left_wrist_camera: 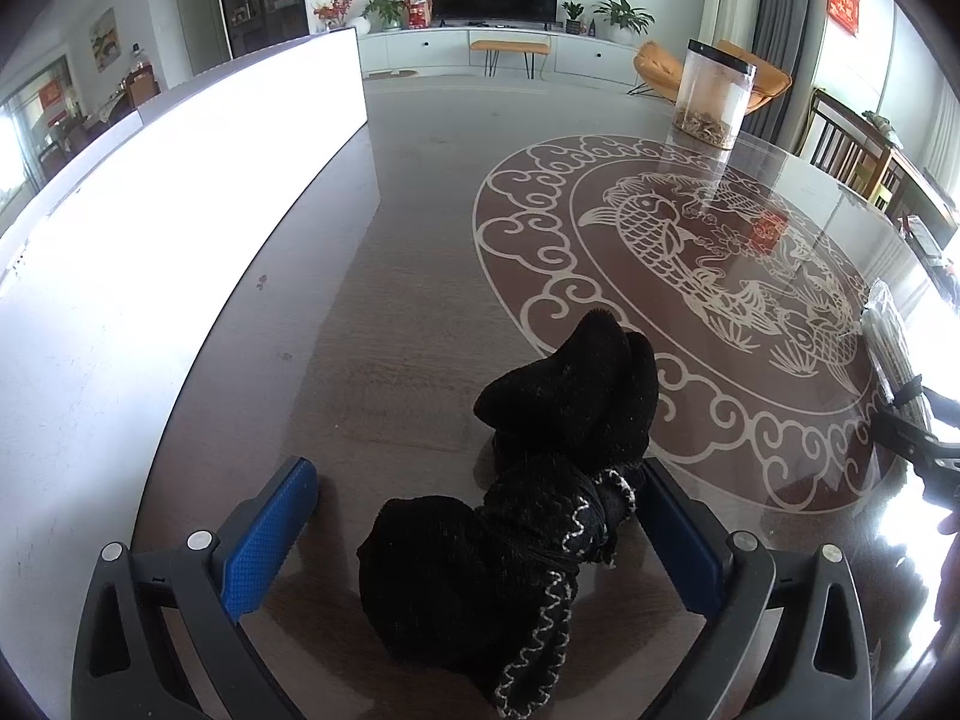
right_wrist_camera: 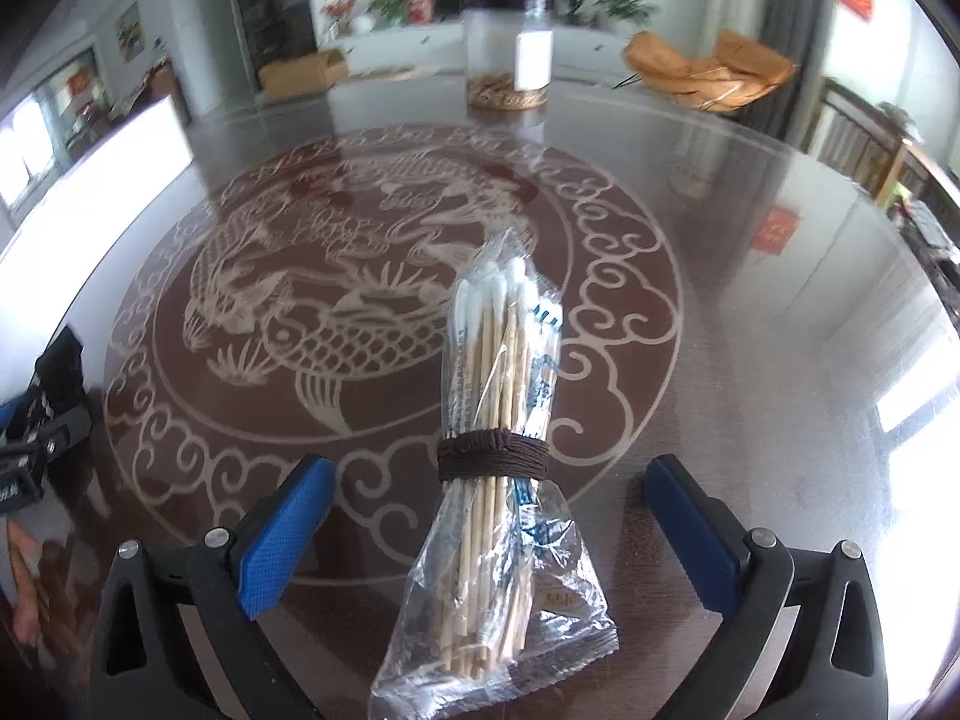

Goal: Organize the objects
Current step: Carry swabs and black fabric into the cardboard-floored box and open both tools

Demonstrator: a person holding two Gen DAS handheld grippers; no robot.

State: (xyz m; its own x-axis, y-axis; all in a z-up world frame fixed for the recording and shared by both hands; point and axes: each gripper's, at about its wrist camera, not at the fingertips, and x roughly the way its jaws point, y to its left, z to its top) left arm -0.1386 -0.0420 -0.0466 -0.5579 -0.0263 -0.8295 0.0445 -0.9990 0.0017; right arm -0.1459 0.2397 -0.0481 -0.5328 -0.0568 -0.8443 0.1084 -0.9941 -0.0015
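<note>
One swab bundle (right_wrist_camera: 493,450) lengthwise, tips away

Black knit cloth (left_wrist_camera: 528,516) ran off bottom edge of left wrist view, near end unseen. Swab pack (left_wrist_camera: 894,348) cut by right edge there, contents too small to tell. In right wrist view, jar (right_wrist_camera: 507,57) and room behind were blurred; label unreadable. Print on cotton swab bag (right_wrist_camera: 498,480) too small to read; its near corner was clipped at bottom.
</note>
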